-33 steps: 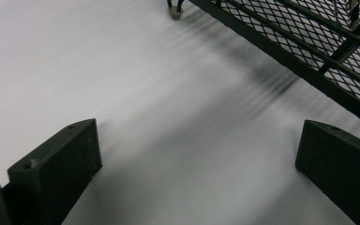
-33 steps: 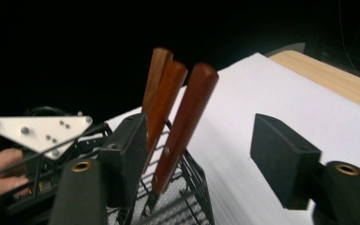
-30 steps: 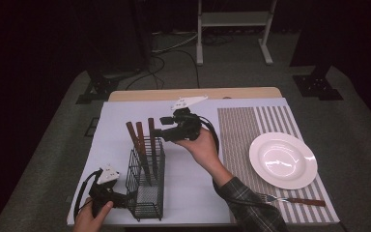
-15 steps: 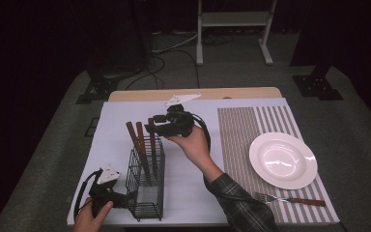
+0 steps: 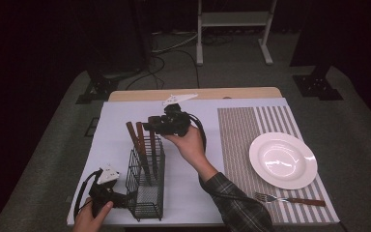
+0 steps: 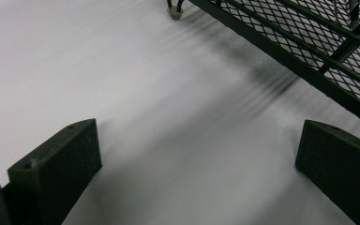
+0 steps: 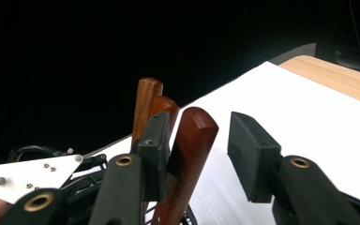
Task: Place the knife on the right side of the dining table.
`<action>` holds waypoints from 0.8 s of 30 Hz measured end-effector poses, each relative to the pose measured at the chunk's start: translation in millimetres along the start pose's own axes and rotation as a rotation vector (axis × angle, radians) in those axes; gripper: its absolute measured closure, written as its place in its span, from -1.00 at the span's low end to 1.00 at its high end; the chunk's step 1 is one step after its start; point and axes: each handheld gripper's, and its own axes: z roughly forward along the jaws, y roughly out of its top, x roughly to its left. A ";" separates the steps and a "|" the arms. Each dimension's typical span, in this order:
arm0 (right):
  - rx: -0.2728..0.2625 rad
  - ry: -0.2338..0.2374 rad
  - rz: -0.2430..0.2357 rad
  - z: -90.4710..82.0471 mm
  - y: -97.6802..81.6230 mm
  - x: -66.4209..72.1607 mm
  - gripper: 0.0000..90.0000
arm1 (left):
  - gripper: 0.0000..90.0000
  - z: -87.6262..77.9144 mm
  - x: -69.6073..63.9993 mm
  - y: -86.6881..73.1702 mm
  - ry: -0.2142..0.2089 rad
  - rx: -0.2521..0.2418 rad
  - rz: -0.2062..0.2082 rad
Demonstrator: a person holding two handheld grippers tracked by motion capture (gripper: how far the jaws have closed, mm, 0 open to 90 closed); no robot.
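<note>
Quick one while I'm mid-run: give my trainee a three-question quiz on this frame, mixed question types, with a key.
1. True or false: the right gripper has its jaws apart with a wooden handle between them.
2. Multiple choice: where does the fork lie? A) on the white plate B) on the striped placemat, nearer the person than the plate C) in the wire basket
3. Fill in: the left gripper, open, sits beside the wire ____.

Key: 1 true; 2 B; 3 basket.
</note>
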 end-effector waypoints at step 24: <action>-0.032 0.127 0.027 -14.8 -2.7 15.1 0.73 | -1.00 -0.1 0.0 0.0 0.000 0.001 0.002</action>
